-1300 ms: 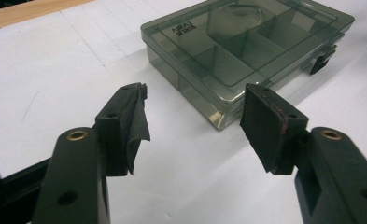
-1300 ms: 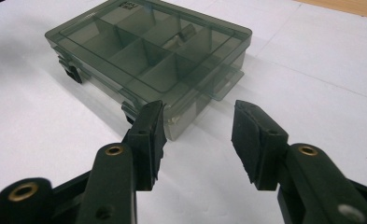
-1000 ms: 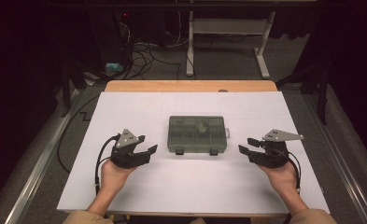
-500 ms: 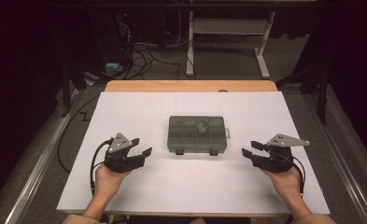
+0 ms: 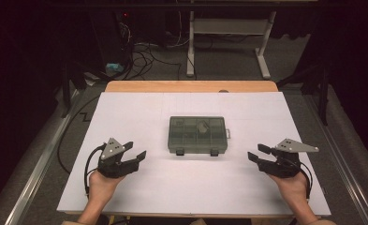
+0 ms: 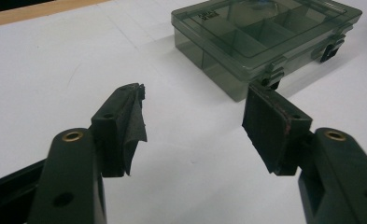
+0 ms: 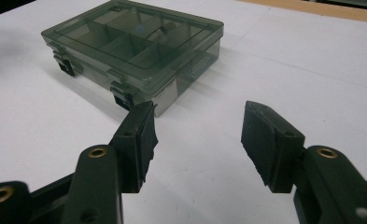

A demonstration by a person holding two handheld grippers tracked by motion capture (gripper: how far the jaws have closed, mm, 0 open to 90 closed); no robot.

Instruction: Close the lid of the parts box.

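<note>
A smoky see-through compartment box (image 5: 198,135) lies shut in the middle of the white table cover (image 5: 139,112), its two dark latches facing the near edge. A small pale item (image 5: 202,127) rests in one inner cell. My left gripper (image 5: 136,149) stands open to the box's left, well apart from it, with nothing between its fingers. In the left gripper view, the left gripper (image 6: 194,93) points at the box (image 6: 265,37). My right gripper (image 5: 255,152) is open on the box's right; its jaws have just been opening, empty. In the right gripper view, the right gripper (image 7: 200,108) faces the box (image 7: 134,46).
A bare wooden strip (image 5: 191,86) of table shows beyond the cover's far edge. Behind the table, a white desk frame (image 5: 228,28) and loose cables (image 5: 139,51) sit on the dark floor. Metal rails (image 5: 36,168) run along both sides.
My left gripper has drawn back from the box, leftward and toward the near edge. The right gripper's jaws have spread wider while that hand has barely shifted.
</note>
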